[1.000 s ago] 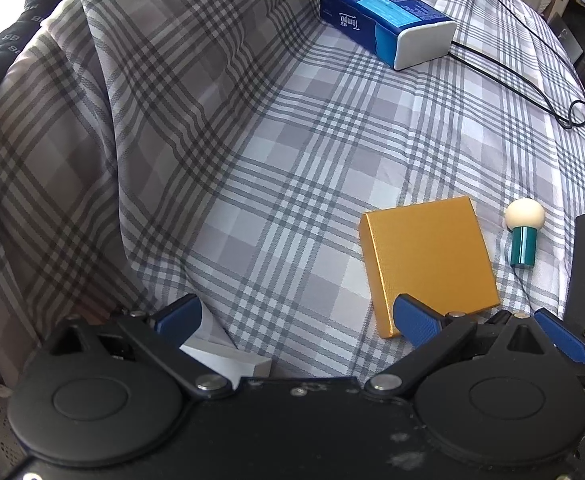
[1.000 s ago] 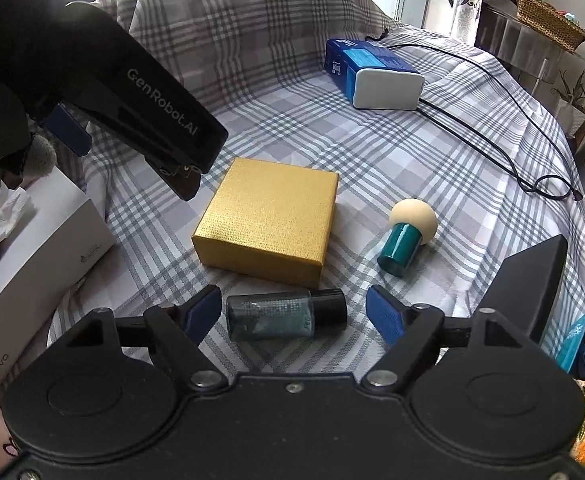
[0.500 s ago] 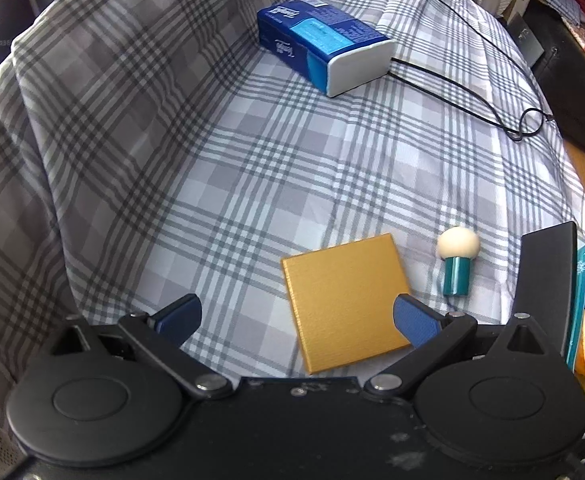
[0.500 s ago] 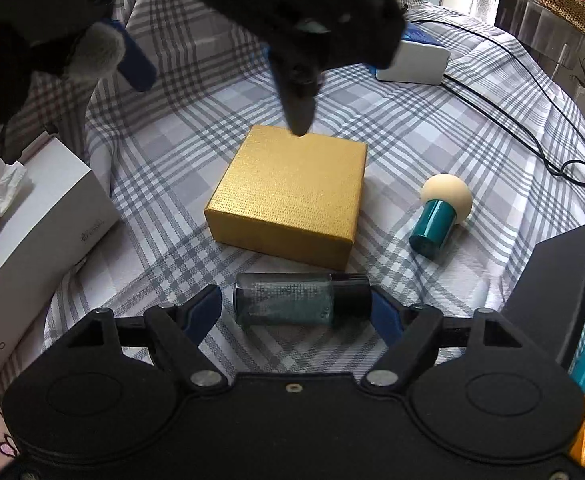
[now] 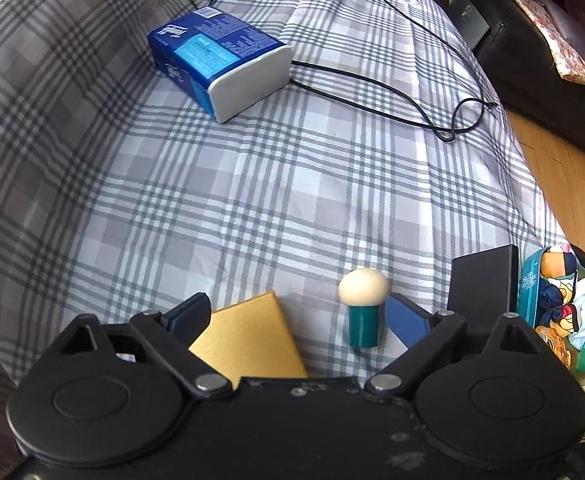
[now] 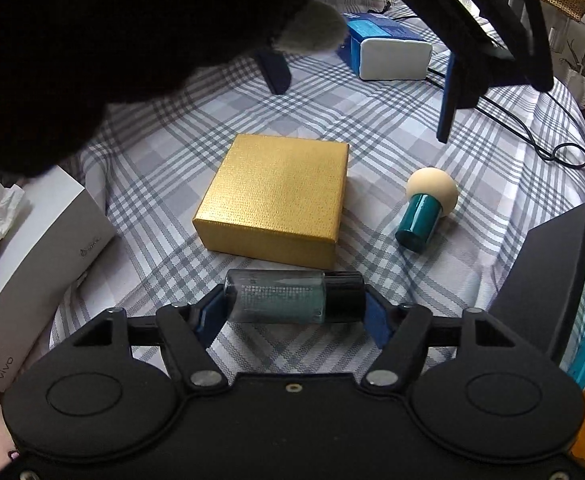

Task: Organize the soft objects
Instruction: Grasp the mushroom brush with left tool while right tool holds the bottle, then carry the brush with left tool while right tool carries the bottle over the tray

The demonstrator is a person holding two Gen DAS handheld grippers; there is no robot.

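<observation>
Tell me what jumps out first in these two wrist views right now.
The gold box sits mid-bed on the plaid sheet, a teal-handled sponge puff lying to its right. In front of the box, the right gripper is closing on a small bottle lying on its side, pads at both ends. Further back lies a blue tissue pack.

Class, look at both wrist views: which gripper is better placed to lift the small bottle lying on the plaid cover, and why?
Right. The right gripper already brackets the bottle, its jaws closing on both ends. The left gripper hangs over the gold box and sponge applicator.
</observation>
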